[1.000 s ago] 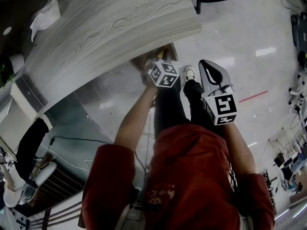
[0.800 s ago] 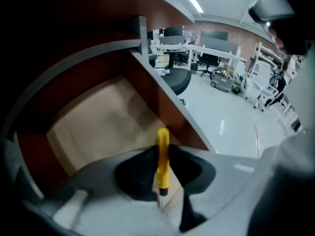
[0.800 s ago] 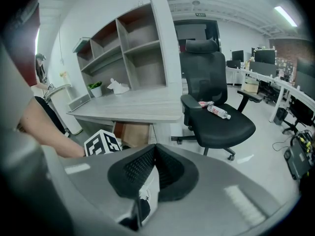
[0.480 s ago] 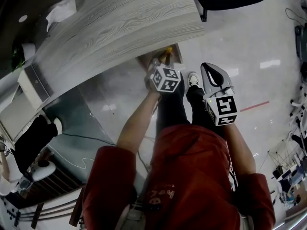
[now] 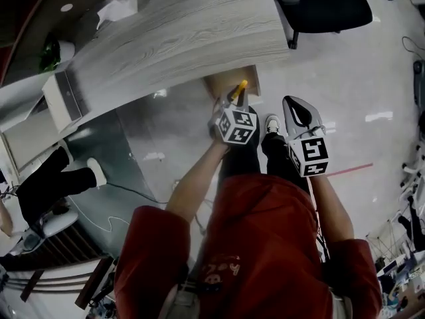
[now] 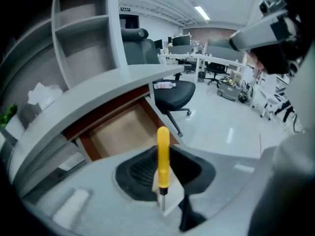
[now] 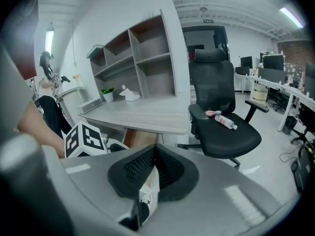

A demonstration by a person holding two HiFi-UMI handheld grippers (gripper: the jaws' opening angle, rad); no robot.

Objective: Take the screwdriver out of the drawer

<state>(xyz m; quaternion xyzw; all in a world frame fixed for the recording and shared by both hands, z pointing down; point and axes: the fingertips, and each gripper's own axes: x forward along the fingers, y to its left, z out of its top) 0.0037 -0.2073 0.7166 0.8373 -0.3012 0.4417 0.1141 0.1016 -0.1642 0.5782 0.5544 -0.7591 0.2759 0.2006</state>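
Note:
The yellow-handled screwdriver stands upright between the black pads of my left gripper, which is shut on its handle near the metal shaft. In the head view the screwdriver pokes out ahead of the left gripper, above the open wooden drawer. The drawer hangs open under the grey desk top, and its visible floor is bare. My right gripper hovers just right of the left one, over the floor, shut with nothing in it.
A black office chair stands right of the desk, with a bottle on its seat. A shelf unit sits on the desk, near white paper. A seated person's leg shows at left.
The left gripper has risen with the screwdriver, which now shows clear above the drawer. The right gripper has lifted slightly beside it.

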